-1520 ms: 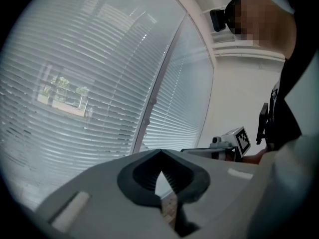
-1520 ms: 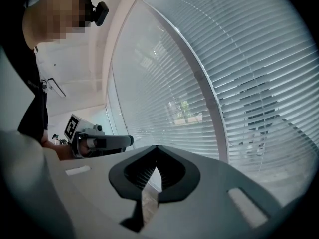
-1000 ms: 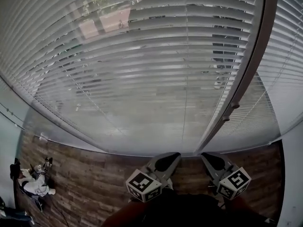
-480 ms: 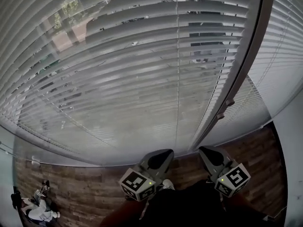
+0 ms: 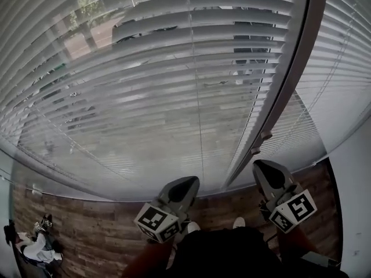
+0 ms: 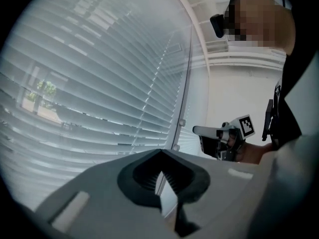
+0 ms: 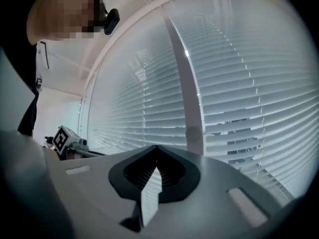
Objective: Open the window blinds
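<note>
White slatted window blinds (image 5: 162, 91) hang down over the whole pane, and a tree and a street show through the gaps between the slats. A thin cord (image 5: 196, 68) runs down them. A grey window post (image 5: 285, 91) with two small knobs (image 5: 265, 135) separates them from a second blind (image 5: 342, 68) on the right. My left gripper (image 5: 188, 182) is shut and empty, held level below the blinds and apart from them. My right gripper (image 5: 264, 165) is shut and empty too, and points at the foot of the post. Each gripper view shows its own closed jaws, left (image 6: 160, 152) and right (image 7: 156, 147), with slats beyond.
A wooden plank floor (image 5: 93, 225) runs along under the window. A heap of small things (image 5: 35, 245) lies on it at the lower left. A pale wall (image 5: 356, 178) closes the right side. The person's dark clothing fills the bottom of the head view.
My right gripper has risen and moved right, toward the foot of the post. The left gripper has drifted slightly left. The head view has swung, so the blinds now fill more of it.
</note>
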Tool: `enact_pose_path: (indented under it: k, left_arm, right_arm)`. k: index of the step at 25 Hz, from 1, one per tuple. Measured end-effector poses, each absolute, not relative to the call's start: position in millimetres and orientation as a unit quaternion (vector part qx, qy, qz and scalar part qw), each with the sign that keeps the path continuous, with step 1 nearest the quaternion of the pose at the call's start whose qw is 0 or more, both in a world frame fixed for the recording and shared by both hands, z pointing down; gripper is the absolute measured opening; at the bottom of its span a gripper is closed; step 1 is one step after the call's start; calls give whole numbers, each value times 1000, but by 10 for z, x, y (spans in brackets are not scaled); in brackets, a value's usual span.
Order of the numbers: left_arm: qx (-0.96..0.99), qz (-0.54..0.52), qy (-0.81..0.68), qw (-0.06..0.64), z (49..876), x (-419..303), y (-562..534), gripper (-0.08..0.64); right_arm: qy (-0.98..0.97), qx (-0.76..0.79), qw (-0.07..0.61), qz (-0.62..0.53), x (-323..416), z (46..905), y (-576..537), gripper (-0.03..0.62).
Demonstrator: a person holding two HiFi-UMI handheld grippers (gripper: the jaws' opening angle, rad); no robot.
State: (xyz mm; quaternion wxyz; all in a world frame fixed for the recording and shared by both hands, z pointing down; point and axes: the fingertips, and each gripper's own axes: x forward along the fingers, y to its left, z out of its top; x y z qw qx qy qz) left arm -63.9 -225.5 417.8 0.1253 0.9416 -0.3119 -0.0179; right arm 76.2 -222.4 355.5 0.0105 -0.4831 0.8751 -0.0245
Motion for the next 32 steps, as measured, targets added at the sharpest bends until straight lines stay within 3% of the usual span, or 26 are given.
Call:
enact_pose_path:
  k: [5, 14, 24, 32]
  left_arm:
    - [936, -21, -330, 123, 4138, -654, -2137, 0]
    - [940, 10, -317, 127, 4129, -479, -2099, 0]
    - [944, 19, -306, 123, 4413, -537, -2098, 0]
    - [947, 16, -296, 126, 4291, -514, -2045, 0]
  right_arm:
    - [863, -505, 12, 12, 989, 3232, -2264, 28]
    - [839, -539, -24, 70, 1088, 3118, -2587, 145]
    - [811, -582, -30, 57, 1039, 3547, -2666, 150]
    - [805, -590, -27, 58, 974, 3396, -2662, 173]
